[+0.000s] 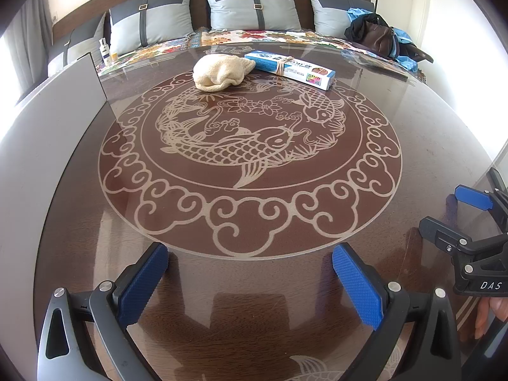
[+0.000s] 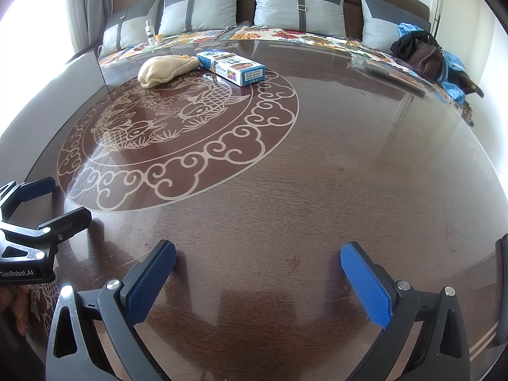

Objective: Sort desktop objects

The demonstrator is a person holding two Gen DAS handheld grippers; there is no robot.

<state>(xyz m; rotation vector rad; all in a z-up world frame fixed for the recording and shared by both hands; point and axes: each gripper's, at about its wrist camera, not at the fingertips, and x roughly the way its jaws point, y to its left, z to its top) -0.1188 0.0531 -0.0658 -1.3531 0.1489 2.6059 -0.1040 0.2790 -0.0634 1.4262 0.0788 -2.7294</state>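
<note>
Both the left gripper (image 1: 250, 282) and right gripper (image 2: 258, 281) hang wide apart and empty at the table's (image 2: 317, 174) near edge, so a hurried reach could shove the banded box (image 1: 290, 69) into the cream knit pouch (image 1: 219, 71) touching it near the far edge.

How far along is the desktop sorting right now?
Nothing looks done yet. The cream knitted pouch and the blue and white box lie side by side at the far end of the table, apparently touching. Nothing is in hand: the left tool and right tool are both open and empty above the near edge. Moving both items is still left.
</note>
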